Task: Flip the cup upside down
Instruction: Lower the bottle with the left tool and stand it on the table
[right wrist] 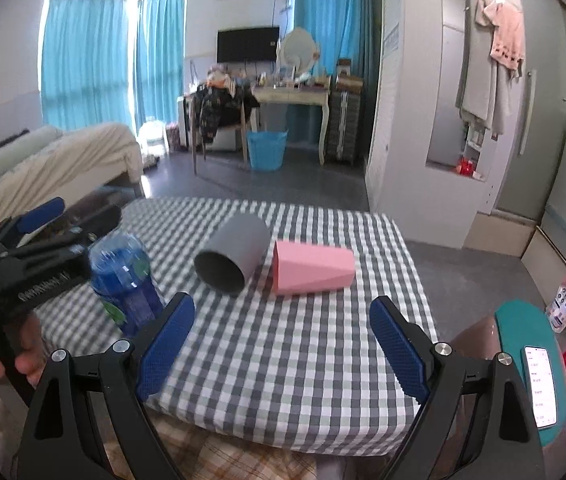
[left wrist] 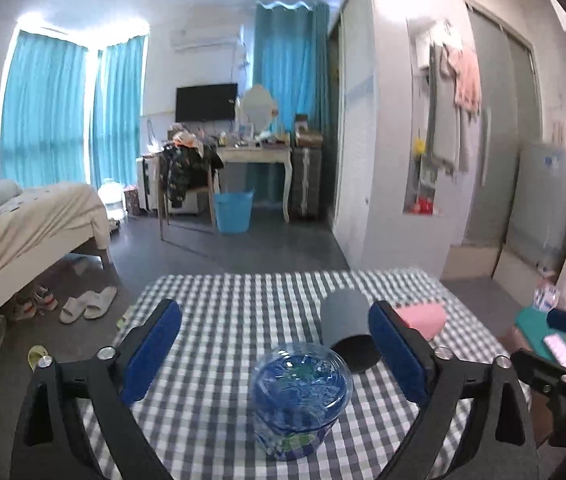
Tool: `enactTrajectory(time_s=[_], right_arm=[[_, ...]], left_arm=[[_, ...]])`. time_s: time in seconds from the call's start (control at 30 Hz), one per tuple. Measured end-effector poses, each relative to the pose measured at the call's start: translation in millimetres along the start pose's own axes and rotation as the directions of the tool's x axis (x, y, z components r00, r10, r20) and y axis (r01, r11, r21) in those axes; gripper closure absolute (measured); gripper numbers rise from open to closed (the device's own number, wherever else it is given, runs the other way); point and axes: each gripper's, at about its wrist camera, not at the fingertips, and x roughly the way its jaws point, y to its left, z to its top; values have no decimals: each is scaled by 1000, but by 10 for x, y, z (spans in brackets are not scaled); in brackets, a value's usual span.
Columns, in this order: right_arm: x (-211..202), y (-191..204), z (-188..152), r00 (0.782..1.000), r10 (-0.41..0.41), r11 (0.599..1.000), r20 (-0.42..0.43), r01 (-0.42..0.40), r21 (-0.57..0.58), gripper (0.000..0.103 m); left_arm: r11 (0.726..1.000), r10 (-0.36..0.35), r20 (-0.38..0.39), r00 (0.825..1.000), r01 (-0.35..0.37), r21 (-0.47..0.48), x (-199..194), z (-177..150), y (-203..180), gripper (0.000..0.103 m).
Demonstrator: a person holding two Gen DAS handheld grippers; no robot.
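Both tongs, left tongs [left wrist: 275, 344] and right tongs [right wrist: 283, 340], gape empty; grey cup [right wrist: 231, 254] and pink cup [right wrist: 312, 267] lie sideways mid-tabletop [right wrist: 283, 392]; either may roll off under a glancing pinch; the left could topple the blue bottle [left wrist: 299, 396].

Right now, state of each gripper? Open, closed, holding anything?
Left gripper: open, holding nothing; the blue bottle sits between its fingers, untouched.
Right gripper: open, empty, short of the gray cup.
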Motion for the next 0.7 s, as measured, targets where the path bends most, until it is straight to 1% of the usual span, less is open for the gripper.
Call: enactTrajectory(time_s=[0.1,0.2,0.27,0.4,0.47,0.6,0.7], right_arm=[[-136,48,14,999,8,1000,35,-9,10,13],[-255,123,5,997,28,999,70,-29,16,13],[-304,187,-32,996,40,999,83,-42,15,13],[-321,331,-88,995,56,998,88,-56,6,13],[-303,380,-113,995,57,998,86,-58,6,11],[-256,451,-201,993,73,997,89,-74,17,10],[-209,477,-248,994,80,996,76,-82,22,10]], left_arm=[[1000,-7,8,1000,7,-21,-188,20,131,3],[999,12,23,1000,-11,-36,-404,-49,259,3],[999,20,27,999,-19,-45,-508,-112,320,1],[995,69,24,997,-67,-73,-651,-270,467,0],[993,91,25,996,-89,-82,-687,-354,516,0],[992,99,11,995,-98,-75,-707,-483,553,0],[991,99,1,995,-99,-88,-738,-545,580,0]])
